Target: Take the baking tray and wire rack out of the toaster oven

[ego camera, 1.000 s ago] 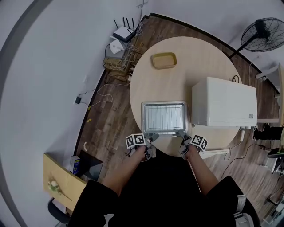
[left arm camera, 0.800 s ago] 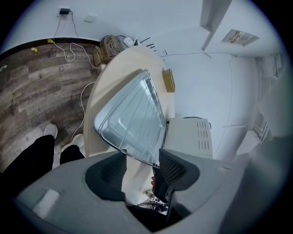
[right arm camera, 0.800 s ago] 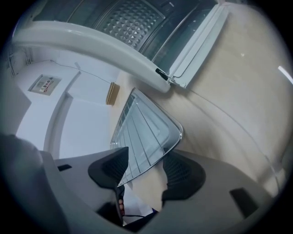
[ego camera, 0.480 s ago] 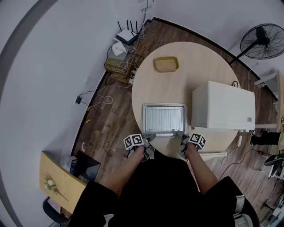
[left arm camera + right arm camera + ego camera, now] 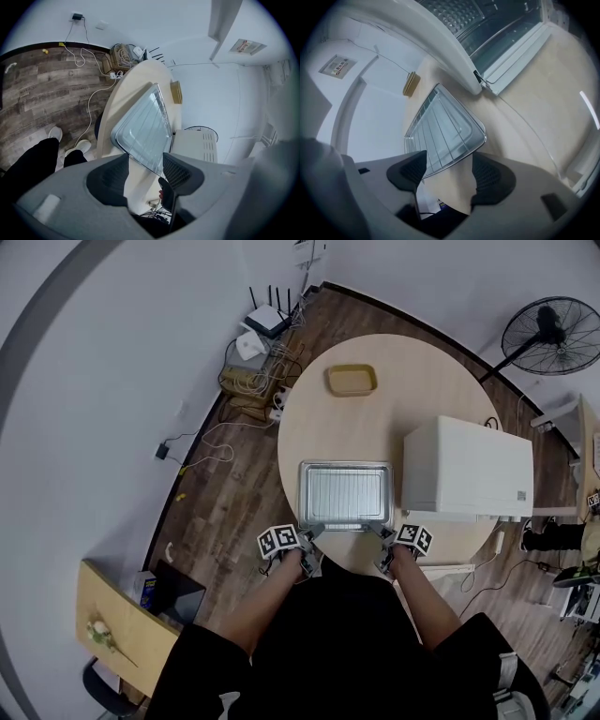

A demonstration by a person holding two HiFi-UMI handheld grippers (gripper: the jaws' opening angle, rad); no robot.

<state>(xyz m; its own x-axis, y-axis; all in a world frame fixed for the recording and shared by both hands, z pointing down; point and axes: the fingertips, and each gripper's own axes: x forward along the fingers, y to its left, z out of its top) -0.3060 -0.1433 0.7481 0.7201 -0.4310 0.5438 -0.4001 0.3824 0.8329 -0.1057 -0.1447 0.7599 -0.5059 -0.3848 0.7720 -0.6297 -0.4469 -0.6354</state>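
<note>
The silver baking tray (image 5: pixel 345 495) lies flat on the round table (image 5: pixel 305 418), with the wire rack (image 5: pixel 349 486) resting in it. The white toaster oven (image 5: pixel 464 470) stands just to its right. My left gripper (image 5: pixel 312 532) is closed on the tray's near left corner. In the left gripper view the rim (image 5: pixel 140 157) runs across between the jaws of that gripper (image 5: pixel 145 164). My right gripper (image 5: pixel 382 534) is at the near right corner. Its jaws (image 5: pixel 450 173) are opening, and the tray's corner (image 5: pixel 454 140) sits just past their tips, untouched by the pads.
A yellow dish (image 5: pixel 352 381) sits at the table's far side. The oven's open front (image 5: pixel 497 28) and its lowered door are close on the right. A floor fan (image 5: pixel 548 334), a router and loose cables (image 5: pixel 258 352) stand on the floor around the table.
Both grippers stay at the tray's near corners and the tray lies in the same spot beside the oven. Only the head view has drifted slightly.
</note>
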